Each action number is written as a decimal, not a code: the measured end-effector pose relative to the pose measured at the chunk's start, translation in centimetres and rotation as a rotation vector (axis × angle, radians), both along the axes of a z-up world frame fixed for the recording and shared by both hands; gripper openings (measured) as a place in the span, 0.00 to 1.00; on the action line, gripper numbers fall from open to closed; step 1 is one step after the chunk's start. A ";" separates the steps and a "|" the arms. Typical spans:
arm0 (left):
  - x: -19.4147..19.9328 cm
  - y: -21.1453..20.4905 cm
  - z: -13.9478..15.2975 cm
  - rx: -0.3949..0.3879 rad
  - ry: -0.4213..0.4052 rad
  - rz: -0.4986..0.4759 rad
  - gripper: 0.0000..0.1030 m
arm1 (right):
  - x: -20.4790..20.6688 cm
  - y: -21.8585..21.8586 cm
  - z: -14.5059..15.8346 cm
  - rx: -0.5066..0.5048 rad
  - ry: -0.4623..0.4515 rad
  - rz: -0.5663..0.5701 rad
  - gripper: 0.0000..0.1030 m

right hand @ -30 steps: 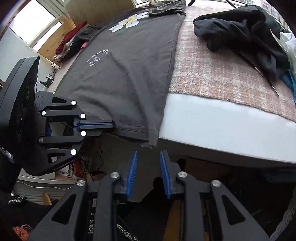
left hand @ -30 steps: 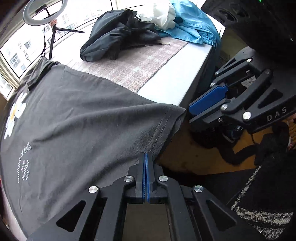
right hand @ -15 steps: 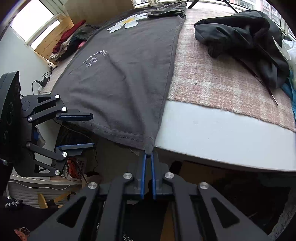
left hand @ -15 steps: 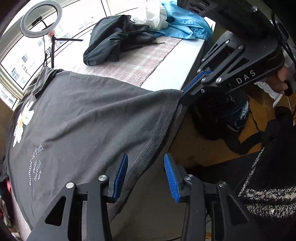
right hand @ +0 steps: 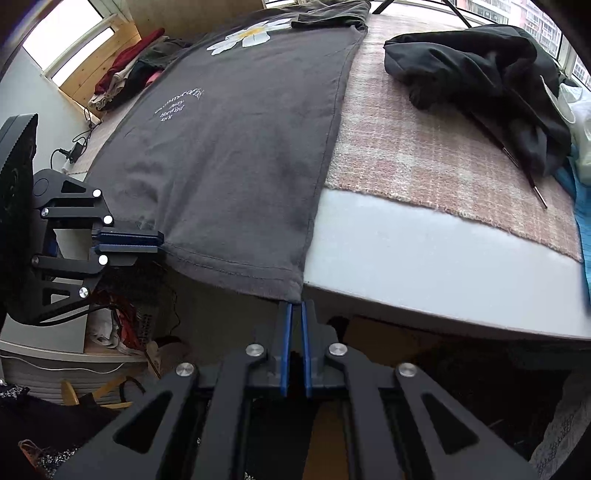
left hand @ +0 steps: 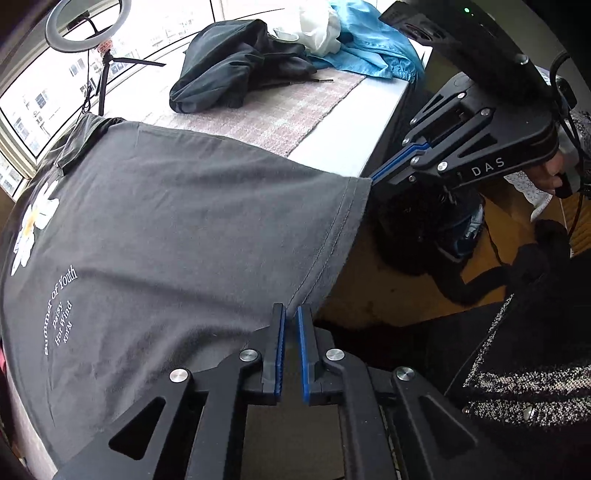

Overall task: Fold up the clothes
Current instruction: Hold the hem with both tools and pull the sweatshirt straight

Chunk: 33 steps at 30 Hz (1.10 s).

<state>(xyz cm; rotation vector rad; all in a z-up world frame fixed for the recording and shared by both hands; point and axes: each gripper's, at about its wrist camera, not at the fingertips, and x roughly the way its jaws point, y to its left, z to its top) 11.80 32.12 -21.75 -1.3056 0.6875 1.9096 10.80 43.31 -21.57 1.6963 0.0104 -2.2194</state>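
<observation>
A dark grey T-shirt (left hand: 166,229) with a daisy print and white lettering lies flat on the bed, its bottom hem hanging over the near edge. My left gripper (left hand: 291,312) is shut on the hem at its left corner, as the right wrist view also shows for the left gripper (right hand: 160,242). My right gripper (right hand: 294,306) is shut on the T-shirt (right hand: 240,147) at the hem's right corner. In the left wrist view the right gripper (left hand: 371,179) pinches that same corner, and the hem stretches between the two grippers.
A pink plaid blanket (right hand: 424,155) covers the white mattress (right hand: 443,258). On it lie a crumpled black jacket (right hand: 480,74), a blue garment (left hand: 369,51) and a white one (left hand: 314,22). A ring light (left hand: 88,22) stands by the window. Clutter lies on the floor below.
One second ago the left gripper held the hem and the right was open. The right then shut on the corner while the left opened; the left has now shut on the hem again.
</observation>
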 end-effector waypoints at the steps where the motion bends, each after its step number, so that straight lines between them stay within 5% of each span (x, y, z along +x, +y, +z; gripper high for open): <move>1: 0.4 -0.4 0.0 -0.001 -0.021 0.003 0.17 | 0.0 0.0 -0.2 0.014 -0.011 0.004 0.05; 5: 1.9 -6.8 1.4 0.053 -0.058 0.120 0.25 | 0.5 0.8 -0.2 0.062 -0.036 0.009 0.05; 8: 2.2 -17.4 2.0 0.073 -0.062 0.432 0.38 | 0.5 2.1 1.3 0.011 -0.019 -0.046 0.06; 12: 3.0 -32.3 1.7 0.004 -0.019 0.901 0.37 | -0.4 2.0 2.7 -0.076 -0.007 -0.082 0.06; 15: 3.5 -39.7 1.0 0.090 -0.063 1.103 0.37 | -1.2 0.6 2.7 -0.069 -0.016 -0.068 0.06; 20: 2.8 -40.1 0.2 0.091 -0.077 1.090 0.39 | -2.2 -0.3 2.7 -0.065 -0.010 -0.093 0.09; 22: 2.4 -39.5 -0.2 0.081 -0.078 1.063 0.43 | -2.5 -0.8 2.4 -0.059 -0.017 -0.088 0.26; 25: 1.9 -38.5 -0.6 0.067 -0.079 1.023 0.41 | -2.9 -1.8 1.8 -0.042 -0.031 -0.072 0.33; 28: 1.4 -37.6 -1.1 0.053 -0.081 0.983 0.06 | -2.8 -2.4 1.2 -0.013 -0.041 -0.058 0.33; 33: 0.7 -36.1 -1.4 0.017 -0.083 0.929 0.06 | -2.9 -3.4 0.8 0.038 -0.006 -0.019 0.31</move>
